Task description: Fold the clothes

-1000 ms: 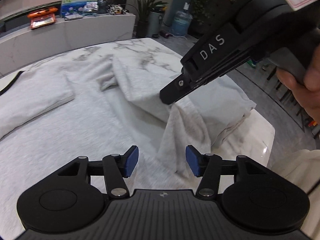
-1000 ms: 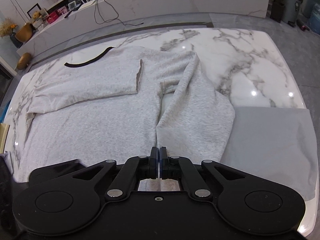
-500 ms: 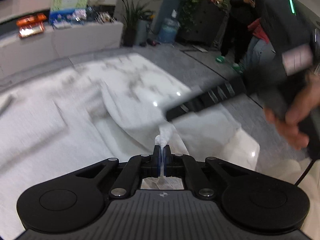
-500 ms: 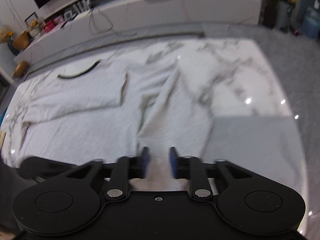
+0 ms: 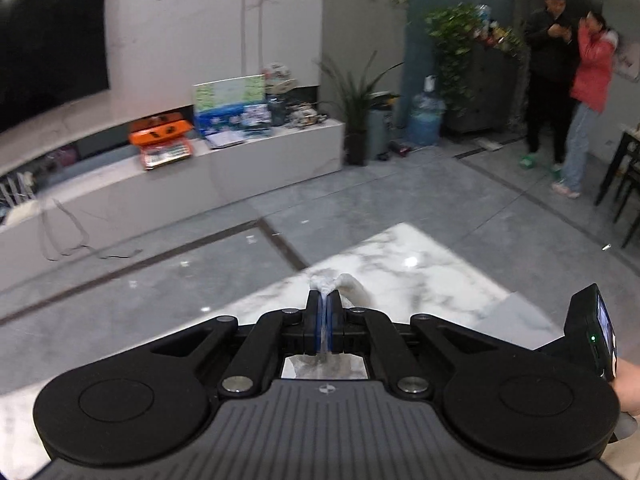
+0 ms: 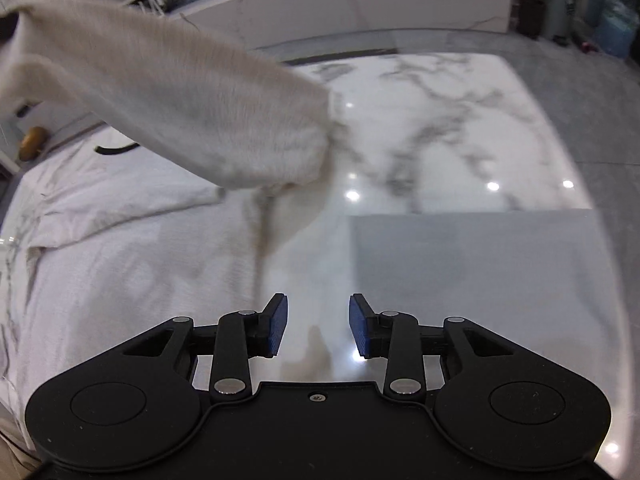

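A light grey sweatshirt (image 6: 120,248) lies spread on a white marble table (image 6: 440,112). Its sleeve (image 6: 192,108) is lifted and stretches through the air toward the upper left in the right wrist view, blurred. My left gripper (image 5: 324,312) is shut on the sleeve's end (image 5: 344,284), held high above the table's far corner. My right gripper (image 6: 316,328) is open and empty, low over the table beside the garment's right edge. The right gripper's body (image 5: 592,336) shows at the right edge of the left wrist view.
A grey mat (image 6: 480,280) lies on the table's right front. A black collar trim (image 6: 116,148) shows at the garment's far left. A white low cabinet (image 5: 200,176) stands beyond the table. Two people (image 5: 568,80) stand at the far right, beside plants (image 5: 452,44).
My left gripper shut on the sleeve end and lifted it high. My right gripper let go of the sleeve, opened and stayed low over the table.
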A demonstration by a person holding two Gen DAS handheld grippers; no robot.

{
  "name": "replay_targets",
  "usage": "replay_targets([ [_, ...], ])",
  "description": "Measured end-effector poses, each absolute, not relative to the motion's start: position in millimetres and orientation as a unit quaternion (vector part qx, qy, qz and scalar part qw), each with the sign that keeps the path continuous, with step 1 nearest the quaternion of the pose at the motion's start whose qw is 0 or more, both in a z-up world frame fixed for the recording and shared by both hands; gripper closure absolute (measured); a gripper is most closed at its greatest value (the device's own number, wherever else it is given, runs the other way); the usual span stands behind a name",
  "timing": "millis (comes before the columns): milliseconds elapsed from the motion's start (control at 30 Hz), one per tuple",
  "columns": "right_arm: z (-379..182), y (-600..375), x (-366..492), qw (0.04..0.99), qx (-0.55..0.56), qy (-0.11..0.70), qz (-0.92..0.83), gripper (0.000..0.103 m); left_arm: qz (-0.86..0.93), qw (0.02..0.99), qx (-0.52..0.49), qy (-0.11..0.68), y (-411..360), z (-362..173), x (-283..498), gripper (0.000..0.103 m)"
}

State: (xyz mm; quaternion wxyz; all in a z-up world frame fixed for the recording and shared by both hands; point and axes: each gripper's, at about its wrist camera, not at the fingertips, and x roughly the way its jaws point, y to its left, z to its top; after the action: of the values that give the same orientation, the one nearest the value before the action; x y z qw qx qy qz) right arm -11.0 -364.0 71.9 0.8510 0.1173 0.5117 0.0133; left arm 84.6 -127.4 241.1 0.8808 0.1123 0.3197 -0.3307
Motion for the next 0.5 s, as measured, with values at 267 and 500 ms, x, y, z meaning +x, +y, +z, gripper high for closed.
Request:
replay_targets([
  [267, 45, -330, 57, 0.874, 0.149, 0.462, 0.017, 0.068, -0.286, 0.889, 0.104, 0.343, -63, 232, 94, 0.101],
  [500, 23, -311, 94, 0.876, 0.105, 0.470, -0.021, 0.100, -0.231, 0.891, 0.089, 0.380, -3, 196, 127, 0.101],
])
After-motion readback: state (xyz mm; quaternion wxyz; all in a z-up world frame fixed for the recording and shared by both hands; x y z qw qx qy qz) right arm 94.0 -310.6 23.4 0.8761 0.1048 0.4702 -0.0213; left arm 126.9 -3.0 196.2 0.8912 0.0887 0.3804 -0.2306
